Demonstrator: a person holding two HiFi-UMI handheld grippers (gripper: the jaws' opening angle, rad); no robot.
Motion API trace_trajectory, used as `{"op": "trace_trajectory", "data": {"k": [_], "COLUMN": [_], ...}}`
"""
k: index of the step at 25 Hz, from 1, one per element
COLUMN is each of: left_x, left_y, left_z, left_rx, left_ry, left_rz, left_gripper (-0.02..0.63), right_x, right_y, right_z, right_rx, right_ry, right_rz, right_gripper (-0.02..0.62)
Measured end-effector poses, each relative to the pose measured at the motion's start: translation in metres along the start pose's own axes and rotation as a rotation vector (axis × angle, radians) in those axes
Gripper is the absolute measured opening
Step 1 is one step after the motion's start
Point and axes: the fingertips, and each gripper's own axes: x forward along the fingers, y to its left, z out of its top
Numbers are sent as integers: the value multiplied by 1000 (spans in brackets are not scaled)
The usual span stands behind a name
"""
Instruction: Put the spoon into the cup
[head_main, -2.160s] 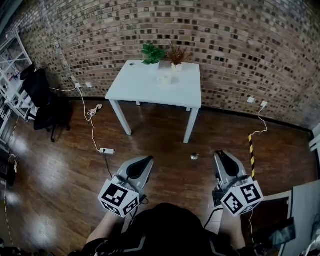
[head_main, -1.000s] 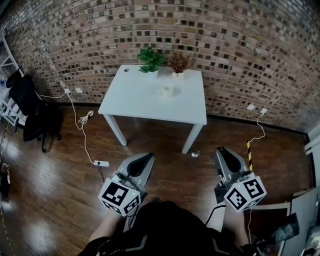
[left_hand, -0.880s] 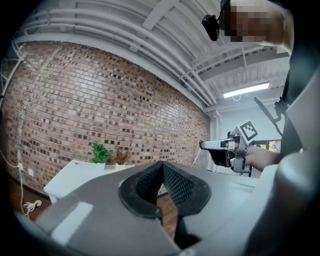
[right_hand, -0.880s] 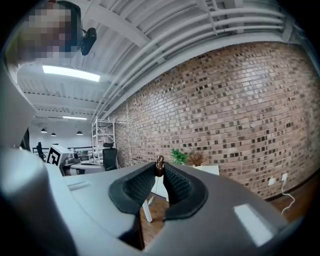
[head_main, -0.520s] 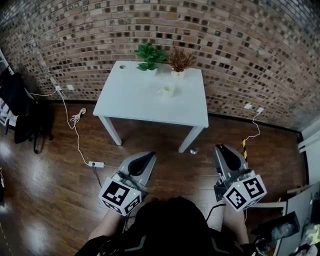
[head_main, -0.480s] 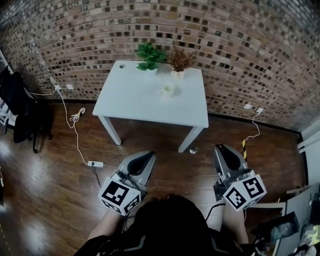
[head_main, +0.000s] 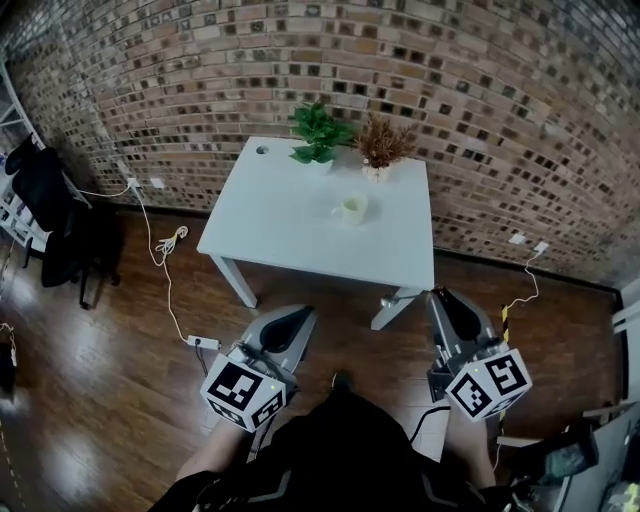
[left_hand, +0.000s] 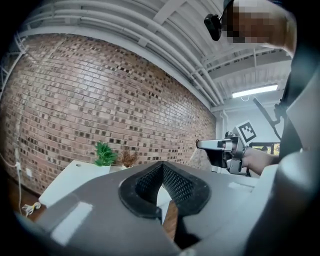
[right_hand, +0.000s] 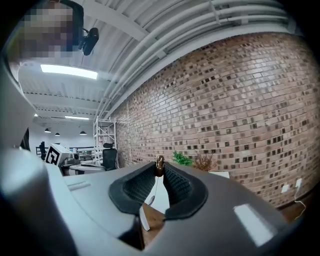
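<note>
The spoon (right_hand: 159, 164) was held by the very end of its handle, with its long axis close to upright. The brown handle end was uppermost at the jaw tips, and the thin stem hung down from there to the bowl, which was lowest. It was carried in the air above the wooden floor (head_main: 120, 380), near the front edge of the white bench (head_main: 290, 225) and well apart from the cup (head_main: 352, 208).

The right hand-held gripper (head_main: 437, 296) was pointed level toward the bench. Its jaws were drawn nearly together, and the handle end was pinched between their tips. The left hand-held gripper (head_main: 300, 312) was held level alongside it, some way apart. Its pads were pressed together at the tips and nothing was held between them.

The pale cup was stood upright on the bench, toward its far right part. A pot of dried brown stalks (head_main: 385, 143) was set just behind the cup, and a green plant (head_main: 318, 130) stood beside that pot, to its left. A brick wall (head_main: 480, 80) was seen behind the bench.
</note>
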Motion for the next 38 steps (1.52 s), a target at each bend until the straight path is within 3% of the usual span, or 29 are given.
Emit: {"op": "trace_trajectory", "data": {"k": [13,19,26,38], "left_x": [105,146,173,210], "left_y": [33,62,113,224], "left_z": [22,31,33,45], "left_rx": [63,73,40,-7], "left_ry": [62,69,78,58], "left_rz": [9,52,37,-67], "left_gripper": [-6,-6,-6,-6], "right_x": [70,102,158,270], "right_y": [-97,-130,-141,-139], "right_z": [16,19,17,27], "right_rx": [56,65,55,10], "right_ry": [-31,-23,6,38], "right_rz": [0,8,-23,-156], "right_gripper": [54,54,55,54]}}
